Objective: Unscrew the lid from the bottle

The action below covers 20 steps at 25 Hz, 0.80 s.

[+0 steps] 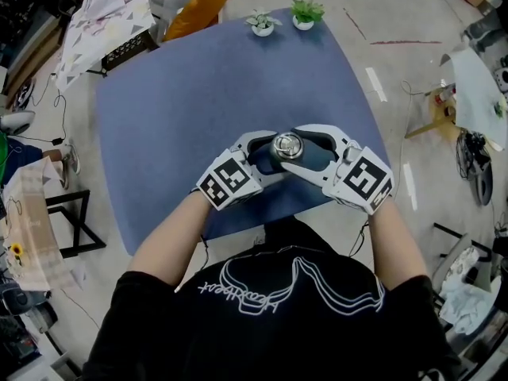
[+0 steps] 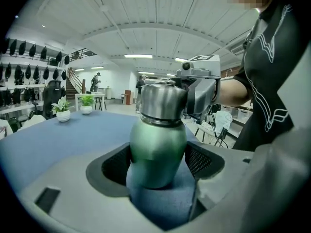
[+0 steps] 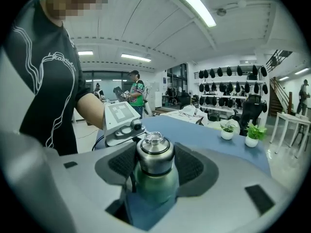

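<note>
Room: big open hall with strip lights on the ceiling, and a person in a green top (image 3: 137,93) standing way back
Counter: blue counter (image 1: 198,86), mostly bare, seen steeply from above in the head view
Far edge: two little potted plants (image 1: 283,17) side by side in white pots, well apart from everything else
Bottle: green bottle (image 2: 158,140) standing upright on the counter near the person's edge, right between both tools
Lid: shiny steel lid (image 3: 154,152) sitting on top of the bottle, with a small clear knob-looking bit on its crown
Left tongs: left tongs (image 2: 159,163) come in low and are clamped around the green body, with the dark mesh pads on both sides of it, down close to the blue surface
Right tongs: right tongs (image 3: 154,168) come in from the opposite side and higher up; the pads hug the steel lid on either side, so they're spread fairly wide but closed on it, not gaping
How they sit: from the head view the two tools meet at the bottle in a shallow V, with the marker cubes (image 1: 228,179) pointing back toward the person
Cross view: the left gripper view catches the right tool just behind the lid, and the right gripper view catches the left tool's cube just behind the bottle
Person: black shirt with white line print, bare forearms, one tool in each hand
</note>
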{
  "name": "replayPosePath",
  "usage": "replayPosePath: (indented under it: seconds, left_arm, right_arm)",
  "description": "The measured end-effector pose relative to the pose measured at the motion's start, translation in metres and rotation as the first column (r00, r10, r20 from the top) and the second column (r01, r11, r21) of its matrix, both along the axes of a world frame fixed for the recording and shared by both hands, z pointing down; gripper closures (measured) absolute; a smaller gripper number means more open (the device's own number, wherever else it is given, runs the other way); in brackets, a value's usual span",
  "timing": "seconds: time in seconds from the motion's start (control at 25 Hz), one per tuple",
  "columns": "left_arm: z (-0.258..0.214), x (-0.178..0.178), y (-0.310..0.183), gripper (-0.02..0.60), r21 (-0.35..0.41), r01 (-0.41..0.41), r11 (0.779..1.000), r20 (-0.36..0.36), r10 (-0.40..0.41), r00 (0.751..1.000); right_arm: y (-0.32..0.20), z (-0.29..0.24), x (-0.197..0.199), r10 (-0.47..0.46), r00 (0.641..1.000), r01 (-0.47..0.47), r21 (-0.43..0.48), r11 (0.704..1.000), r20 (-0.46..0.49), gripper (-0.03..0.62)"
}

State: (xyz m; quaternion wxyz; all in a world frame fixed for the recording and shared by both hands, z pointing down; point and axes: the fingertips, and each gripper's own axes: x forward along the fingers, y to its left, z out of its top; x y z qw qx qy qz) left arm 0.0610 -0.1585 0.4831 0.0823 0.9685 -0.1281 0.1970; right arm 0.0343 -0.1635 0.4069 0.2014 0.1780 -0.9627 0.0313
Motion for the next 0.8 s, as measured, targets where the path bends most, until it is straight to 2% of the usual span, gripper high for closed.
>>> replayPosePath:
  seconds: [0.44, 0.8]
  left_arm:
    - [-0.0008, 0.0, -0.0004, 0.229, 0.002, -0.143, 0.99, -0.001, 0.143, 0.99]
    - [-0.0004, -0.0011, 0.0007, 0.229, -0.007, -0.243, 0.97, 0.013, 0.243, 0.97]
  right_arm:
    - [0.0023, 0.0032, -0.0009, -0.23, 0.972, 0.229, -0.022, 0.973, -0.041, 0.342]
    - [0.0038, 0.0031, -0.0035, -0.343, 0.938, 0.342, -0.036, 0.939, -0.043, 0.344]
